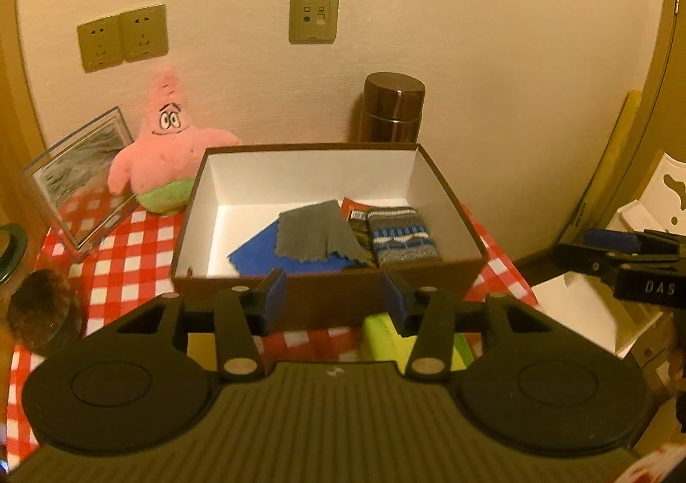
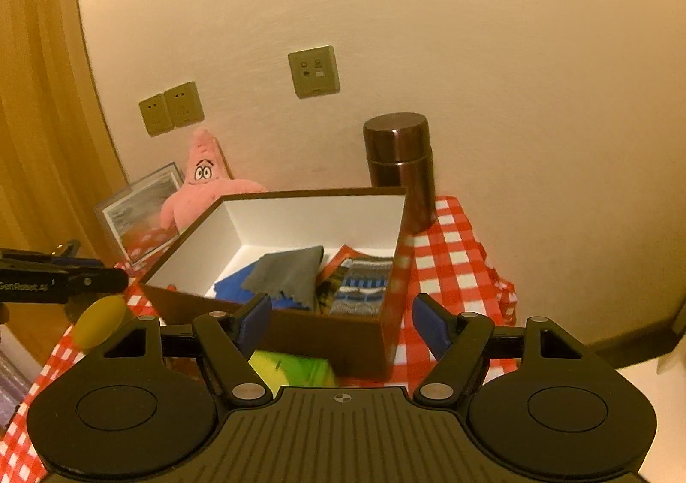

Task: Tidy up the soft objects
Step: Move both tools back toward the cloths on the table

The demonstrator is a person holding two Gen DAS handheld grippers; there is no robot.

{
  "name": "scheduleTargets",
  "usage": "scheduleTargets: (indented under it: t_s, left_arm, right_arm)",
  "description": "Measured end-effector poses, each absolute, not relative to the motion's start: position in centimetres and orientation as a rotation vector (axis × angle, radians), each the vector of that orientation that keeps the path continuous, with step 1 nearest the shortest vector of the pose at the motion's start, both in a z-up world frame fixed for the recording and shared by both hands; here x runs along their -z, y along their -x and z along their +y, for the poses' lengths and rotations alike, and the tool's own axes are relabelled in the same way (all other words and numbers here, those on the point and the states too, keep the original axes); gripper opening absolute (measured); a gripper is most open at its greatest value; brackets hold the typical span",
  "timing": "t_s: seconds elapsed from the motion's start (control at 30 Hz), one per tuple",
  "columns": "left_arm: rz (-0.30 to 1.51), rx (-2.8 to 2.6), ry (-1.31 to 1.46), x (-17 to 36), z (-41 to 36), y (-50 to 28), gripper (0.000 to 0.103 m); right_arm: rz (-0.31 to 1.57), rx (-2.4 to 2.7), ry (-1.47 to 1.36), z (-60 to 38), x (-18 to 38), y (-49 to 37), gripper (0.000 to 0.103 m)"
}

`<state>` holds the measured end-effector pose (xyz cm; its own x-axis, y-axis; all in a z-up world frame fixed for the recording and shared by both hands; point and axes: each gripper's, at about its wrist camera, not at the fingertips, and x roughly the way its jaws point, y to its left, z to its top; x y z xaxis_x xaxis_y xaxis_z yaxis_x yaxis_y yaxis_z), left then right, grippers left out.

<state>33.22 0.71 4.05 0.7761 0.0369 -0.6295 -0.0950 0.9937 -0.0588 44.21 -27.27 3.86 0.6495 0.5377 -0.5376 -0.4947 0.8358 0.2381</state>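
Observation:
A brown box (image 1: 201, 217) with a white inside stands on the red checked cloth (image 1: 120, 264). In it lie a grey cloth (image 1: 313, 236) over a blue cloth (image 1: 257, 251), and a striped knit piece (image 1: 401, 236) on the right. A pink star plush (image 1: 167, 152) leans on the wall left of the box. My left gripper (image 1: 334, 298) hovers open before the box's front wall, holding nothing. My right gripper (image 2: 343, 318) stands wide open and empty before the box (image 2: 300, 217), near its front right corner. A yellow-green soft block (image 1: 381, 337) lies on the table under both grippers.
A brown flask (image 1: 392, 110) stands behind the box at the wall. A clear picture frame (image 1: 81, 178) leans at the left. A brown fluffy ball (image 1: 40, 307) and a yellow round thing (image 2: 100, 324) lie at the left front. White furniture (image 1: 574, 311) is off to the right.

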Motion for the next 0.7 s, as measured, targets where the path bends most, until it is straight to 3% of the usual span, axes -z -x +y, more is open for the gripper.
scheduleTargets:
  t_s: [0.7]
  left_arm:
    - [0.742,-0.110,0.137,-2.3,2.6,-21.0,0.046]
  right_arm:
    - [0.716,-0.604,-0.098,-27.9,-3.5,-35.0,0.072]
